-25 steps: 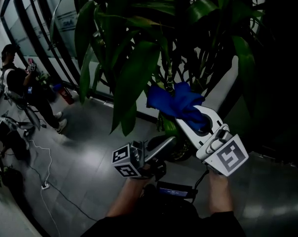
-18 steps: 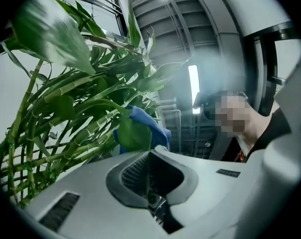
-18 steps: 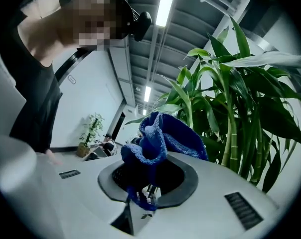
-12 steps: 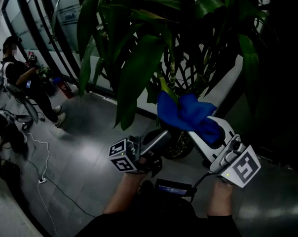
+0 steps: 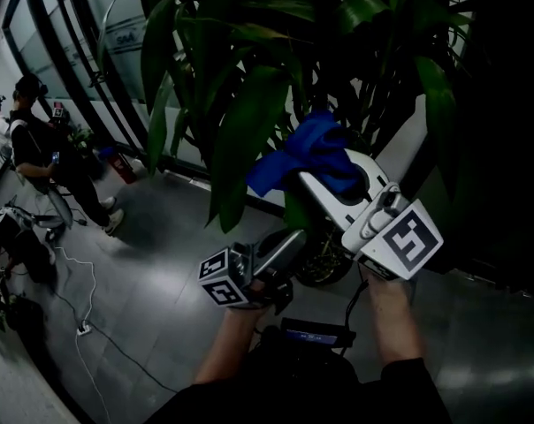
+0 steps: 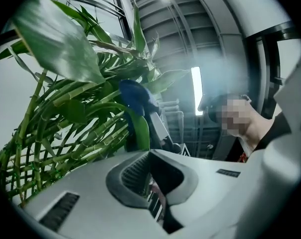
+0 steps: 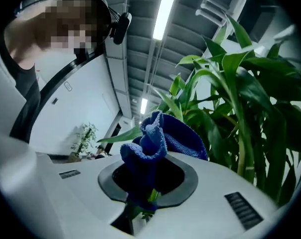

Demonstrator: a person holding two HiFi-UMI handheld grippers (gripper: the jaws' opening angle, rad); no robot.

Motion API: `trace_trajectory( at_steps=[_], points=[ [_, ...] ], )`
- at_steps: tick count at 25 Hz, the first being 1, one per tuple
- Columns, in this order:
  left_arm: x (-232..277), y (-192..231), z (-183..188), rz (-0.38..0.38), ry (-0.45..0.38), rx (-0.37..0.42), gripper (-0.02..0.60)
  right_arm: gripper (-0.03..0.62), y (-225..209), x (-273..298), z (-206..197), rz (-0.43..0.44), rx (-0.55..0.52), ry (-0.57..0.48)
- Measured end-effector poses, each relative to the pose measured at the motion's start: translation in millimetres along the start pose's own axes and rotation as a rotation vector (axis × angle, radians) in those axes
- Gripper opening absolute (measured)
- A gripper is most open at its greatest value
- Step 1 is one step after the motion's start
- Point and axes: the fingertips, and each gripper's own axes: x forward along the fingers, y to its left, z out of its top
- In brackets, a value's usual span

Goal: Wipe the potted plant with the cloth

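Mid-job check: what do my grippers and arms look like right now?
The left gripper and right gripper are smooth white shells with dark ribbed pads and black-and-white square-marker cubes, left and right. A dark cable hangs from the right one. Forearms are uncovered below a dark top.

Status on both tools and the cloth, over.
Right tool shut on blue cloth, green leaf in the fold. Left tool shut, empty, lower. Plant leaves all round; nothing else blocking.
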Motion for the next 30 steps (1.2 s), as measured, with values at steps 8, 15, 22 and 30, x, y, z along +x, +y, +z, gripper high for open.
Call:
trace_trajectory(
  at_steps=[8,15,22,30],
  points=[
    [1,-4,-4,-0.018,0.008,-0.007,0.006,0.089,40,-28,-30,0.059,0.078,0.088],
    [-1,-7,-4,-0.033,-0.004,-0.006,0.006,0.087,59,-58,-46,0.075,0.189,0.129],
    [-11,-12,3,-0.099,-0.094,-0.123,0.128,0.087,52,-76,-38,0.046,0.247,0.053],
    [-5,-16,9,-0.102,-0.138,-0.161,0.272,0.089,3,-87,26,-0.107,0.160,-0.143]
  ],
)
